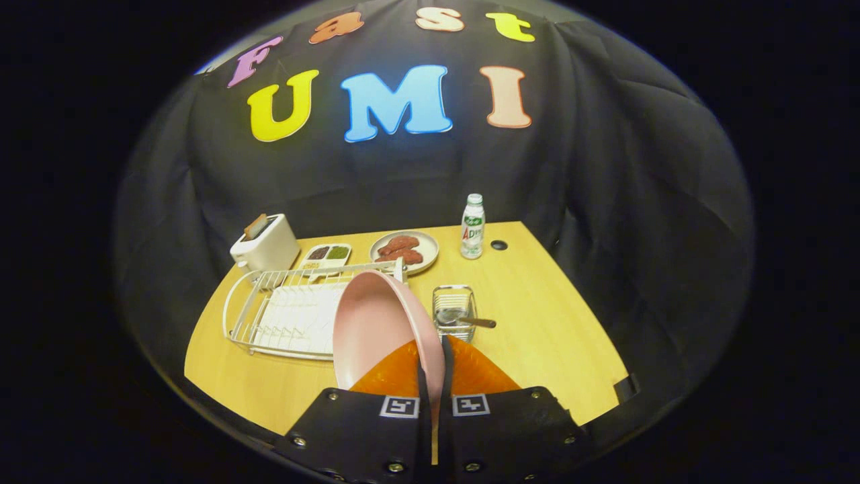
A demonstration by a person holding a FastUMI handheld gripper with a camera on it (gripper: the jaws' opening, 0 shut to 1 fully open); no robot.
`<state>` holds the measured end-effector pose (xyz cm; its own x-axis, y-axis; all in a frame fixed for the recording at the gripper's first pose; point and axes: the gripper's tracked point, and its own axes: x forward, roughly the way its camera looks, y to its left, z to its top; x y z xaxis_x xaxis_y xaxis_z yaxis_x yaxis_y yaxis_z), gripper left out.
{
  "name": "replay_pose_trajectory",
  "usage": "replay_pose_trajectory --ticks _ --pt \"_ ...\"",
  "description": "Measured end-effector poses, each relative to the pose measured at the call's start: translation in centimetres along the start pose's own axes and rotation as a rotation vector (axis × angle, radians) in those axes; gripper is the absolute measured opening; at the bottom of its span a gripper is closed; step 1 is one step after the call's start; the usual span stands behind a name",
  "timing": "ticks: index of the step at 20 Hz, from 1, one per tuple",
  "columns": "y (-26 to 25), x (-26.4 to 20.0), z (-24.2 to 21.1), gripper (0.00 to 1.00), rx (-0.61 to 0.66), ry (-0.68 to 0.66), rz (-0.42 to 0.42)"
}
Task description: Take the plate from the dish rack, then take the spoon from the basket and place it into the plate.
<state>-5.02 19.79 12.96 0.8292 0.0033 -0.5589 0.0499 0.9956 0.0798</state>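
Note:
My gripper (434,366) is shut on the rim of a pink plate (376,329), which stands on edge, lifted above the table between the dish rack and the basket. The white wire dish rack (269,316) lies to the left of the plate, its slots bare. A small clear basket (454,311) sits just ahead of the fingers to the right, and a spoon (463,318) with a brown handle lies across it, handle sticking out to the right.
On the wooden table (537,316) behind the rack stand a white toaster (265,243), a small divided tray (326,254) and a plate of reddish food (404,250). A bottle (472,226) stands at the back near a cable hole (498,245).

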Motion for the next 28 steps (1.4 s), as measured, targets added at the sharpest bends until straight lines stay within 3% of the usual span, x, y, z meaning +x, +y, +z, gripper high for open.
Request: replay_pose_trajectory --ticks 5,10,19,28 --pt "1.3 2.3 -5.4 0.04 0.003 0.108 0.116" --pt "3.7 4.5 -9.0 0.04 0.152 0.210 0.282" --pt "4.9 8.4 -14.4 0.04 0.164 0.338 0.438" --pt "4.0 11.2 -16.6 0.04 0.284 0.388 0.466"
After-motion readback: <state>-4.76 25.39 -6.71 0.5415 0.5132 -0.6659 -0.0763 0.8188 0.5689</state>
